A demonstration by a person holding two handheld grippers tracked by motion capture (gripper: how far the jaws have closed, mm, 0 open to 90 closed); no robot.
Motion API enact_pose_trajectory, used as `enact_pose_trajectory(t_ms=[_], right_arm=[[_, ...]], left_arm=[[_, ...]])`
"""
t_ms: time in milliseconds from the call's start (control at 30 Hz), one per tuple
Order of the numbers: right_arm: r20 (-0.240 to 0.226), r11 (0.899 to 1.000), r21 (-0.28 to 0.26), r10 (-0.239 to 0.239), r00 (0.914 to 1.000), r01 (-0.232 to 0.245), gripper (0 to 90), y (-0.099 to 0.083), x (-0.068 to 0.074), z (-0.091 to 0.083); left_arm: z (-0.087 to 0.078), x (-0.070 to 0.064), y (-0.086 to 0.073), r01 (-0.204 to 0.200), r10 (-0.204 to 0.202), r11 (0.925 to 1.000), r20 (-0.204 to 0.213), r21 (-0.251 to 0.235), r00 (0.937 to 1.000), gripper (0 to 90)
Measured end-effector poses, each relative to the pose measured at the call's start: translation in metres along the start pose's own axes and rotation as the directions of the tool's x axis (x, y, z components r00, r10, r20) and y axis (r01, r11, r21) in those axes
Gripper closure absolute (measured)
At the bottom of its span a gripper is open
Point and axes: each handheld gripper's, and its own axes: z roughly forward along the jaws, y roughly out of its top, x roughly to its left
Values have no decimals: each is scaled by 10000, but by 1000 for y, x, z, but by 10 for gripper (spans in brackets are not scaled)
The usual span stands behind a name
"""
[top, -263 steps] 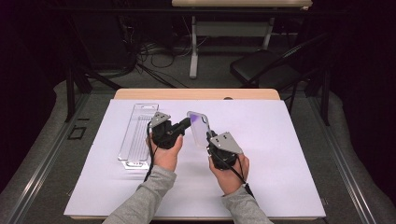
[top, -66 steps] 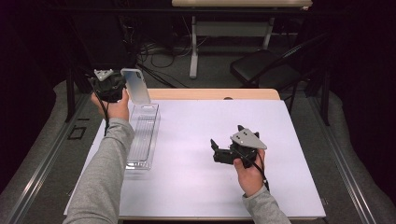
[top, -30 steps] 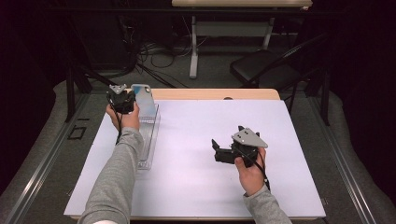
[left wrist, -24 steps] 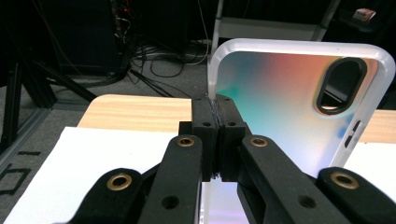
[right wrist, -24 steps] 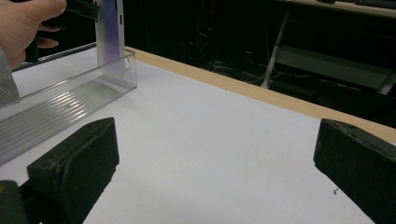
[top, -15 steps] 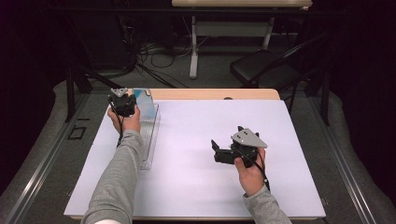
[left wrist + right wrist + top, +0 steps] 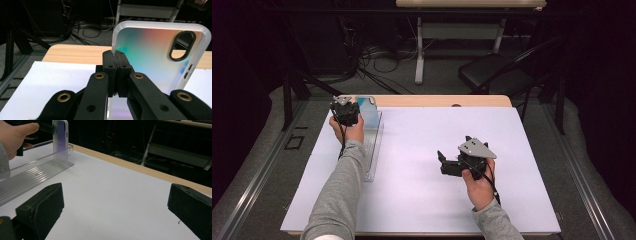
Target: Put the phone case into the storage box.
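Phone case (image 7: 155, 52) in left tool (image 7: 346, 111), now lower in tray (image 7: 373, 150)

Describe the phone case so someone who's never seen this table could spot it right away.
Start at the white sheet covering the table, then find the long clear tray along its left side. At the tray's far end, the phone case stands upright, pinched by the left tool. It alone is colourful: frosted rim, teal-to-orange back, oval camera cutout.

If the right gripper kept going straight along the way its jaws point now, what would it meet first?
Probably nothing soon: ahead of the open right gripper lies bare white table cover, then the wooden table edge. The clear tray holding the phone case sits off to the side.
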Motion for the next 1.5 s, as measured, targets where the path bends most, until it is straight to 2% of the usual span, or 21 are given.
enact_pose_trajectory(t_ms=[600, 1500], right_arm=[[-4, 9999, 97, -53, 10000, 53, 6, -1, 1, 1], [27, 10000, 85, -13, 10000, 13, 10, -1, 0, 1]], left_arm=[[1, 0, 0, -90, 90, 10000, 89, -9, 9999, 884], [1, 1, 0, -19, 19, 10000, 114, -26, 9999, 881]])
